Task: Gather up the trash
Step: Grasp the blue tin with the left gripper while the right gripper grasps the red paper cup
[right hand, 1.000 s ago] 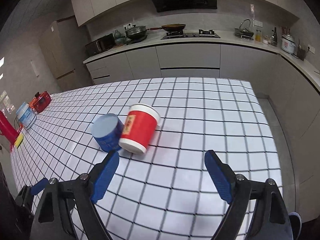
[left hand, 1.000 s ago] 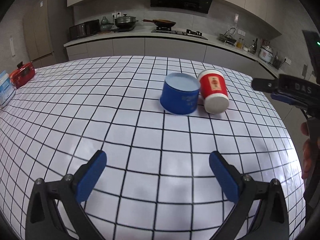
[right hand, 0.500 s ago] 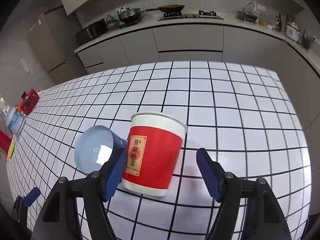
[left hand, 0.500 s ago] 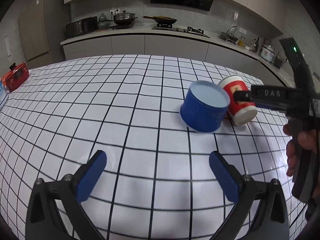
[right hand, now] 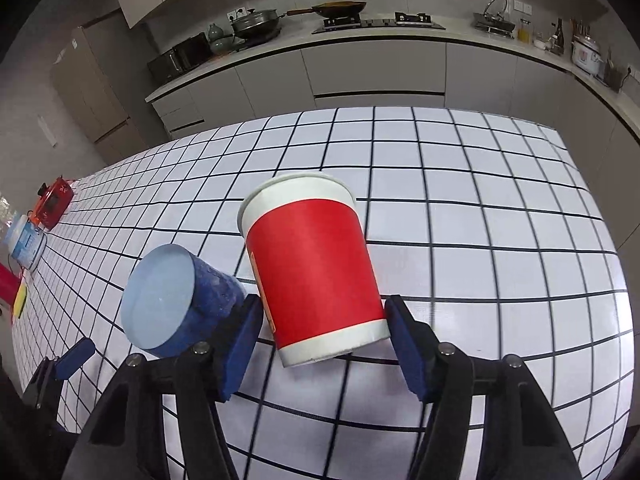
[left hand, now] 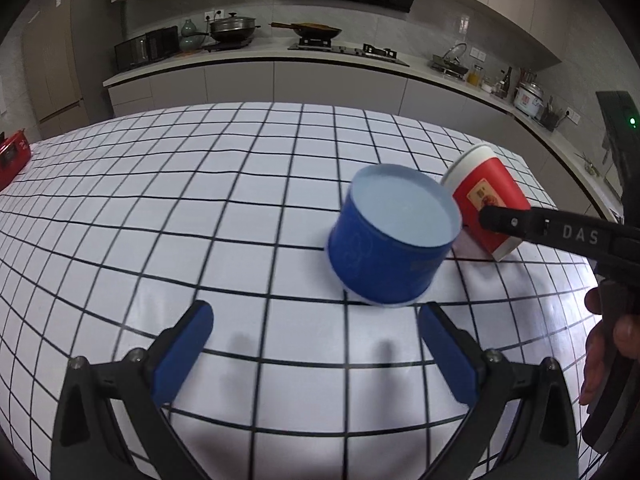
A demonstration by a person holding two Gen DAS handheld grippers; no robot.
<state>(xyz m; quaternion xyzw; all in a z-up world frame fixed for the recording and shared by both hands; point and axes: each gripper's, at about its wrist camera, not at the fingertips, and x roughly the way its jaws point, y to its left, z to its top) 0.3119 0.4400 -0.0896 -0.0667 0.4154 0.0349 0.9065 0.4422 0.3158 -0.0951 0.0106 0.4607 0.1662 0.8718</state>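
Checkered bench [right hand: 460, 200] is carrying a tipped red-and-white cup [right hand: 316, 276], now between the closing right hand-held gripper [right hand: 320, 344] pads, with the left hand-held gripper [left hand: 316, 344] gaping toward one o'clock.

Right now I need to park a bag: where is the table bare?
Bare checked table lies right of the red cup and between the blue cup and the red box. It is crowded where both cups touch.
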